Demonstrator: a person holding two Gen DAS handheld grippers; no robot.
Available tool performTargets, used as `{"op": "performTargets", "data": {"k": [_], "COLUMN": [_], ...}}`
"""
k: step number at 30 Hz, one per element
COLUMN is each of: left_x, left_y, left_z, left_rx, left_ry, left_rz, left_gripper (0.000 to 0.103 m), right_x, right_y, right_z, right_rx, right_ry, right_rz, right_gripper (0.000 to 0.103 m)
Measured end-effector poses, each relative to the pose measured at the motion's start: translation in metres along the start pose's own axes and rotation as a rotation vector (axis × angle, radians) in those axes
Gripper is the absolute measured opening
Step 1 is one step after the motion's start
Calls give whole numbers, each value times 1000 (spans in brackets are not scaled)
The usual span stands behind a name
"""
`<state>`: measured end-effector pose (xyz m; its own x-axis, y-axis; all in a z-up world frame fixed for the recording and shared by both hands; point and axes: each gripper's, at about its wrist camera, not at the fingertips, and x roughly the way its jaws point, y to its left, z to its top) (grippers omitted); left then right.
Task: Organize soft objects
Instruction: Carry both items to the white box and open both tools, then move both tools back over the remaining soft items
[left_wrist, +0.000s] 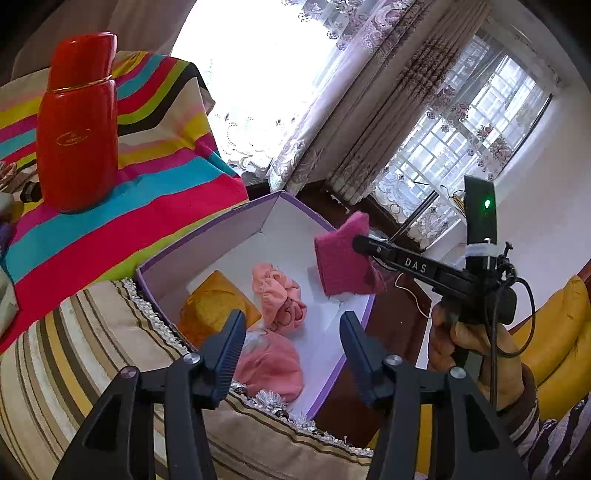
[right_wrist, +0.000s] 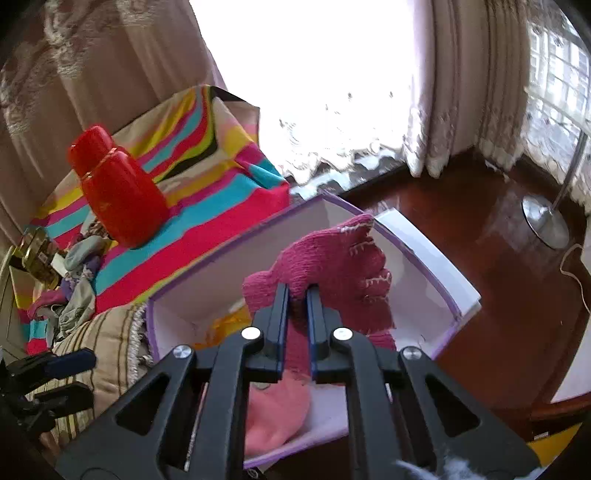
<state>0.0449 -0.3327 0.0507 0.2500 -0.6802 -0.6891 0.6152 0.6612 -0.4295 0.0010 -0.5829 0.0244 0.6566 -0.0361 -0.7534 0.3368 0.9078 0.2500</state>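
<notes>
- Cloth (right_wrist: 332, 266), magenta knit, hangs pinched in the right gripper (right_wrist: 297, 291), above the box (left_wrist: 207, 236), toward its far corner at about 1 o'clock in the left view.
- Box floor lies straight below; the drop is downward.
- Left gripper (left_wrist: 291, 325) stands open and empty, near the box's near rim.

Magenta knit cloth (right_wrist: 332, 266); purple-edged white box (left_wrist: 207, 236); red flask (left_wrist: 77, 125); rainbow-striped cloth (left_wrist: 166, 177); seemingly orange bundle (left_wrist: 214, 306)
</notes>
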Motion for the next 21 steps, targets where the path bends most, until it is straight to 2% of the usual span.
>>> {"op": "performTargets", "data": {"k": [2, 4, 7, 13, 21], "left_x": [-6, -11, -21, -47, -104], "left_y": [6, 11, 20, 51, 110], "left_z": [1, 0, -1, -6, -33], "left_rx": [-13, -25, -34, -88, -222], "left_ry": [-12, -27, -51, -112, -203], "left_rz": [9, 21, 49, 110, 227], "left_gripper": [55, 55, 55, 55, 55], "right_x": [-1, -3, -5, -1, 9], "right_y": [1, 4, 17, 51, 105], "right_z": [-1, -1, 1, -4, -14], "right_rx": [4, -3, -28, -94, -184], "right_ry": [0, -6, -17, 13, 70], "right_rz": [4, 18, 59, 131, 224], "right_gripper": [22, 40, 53, 54, 54]}}
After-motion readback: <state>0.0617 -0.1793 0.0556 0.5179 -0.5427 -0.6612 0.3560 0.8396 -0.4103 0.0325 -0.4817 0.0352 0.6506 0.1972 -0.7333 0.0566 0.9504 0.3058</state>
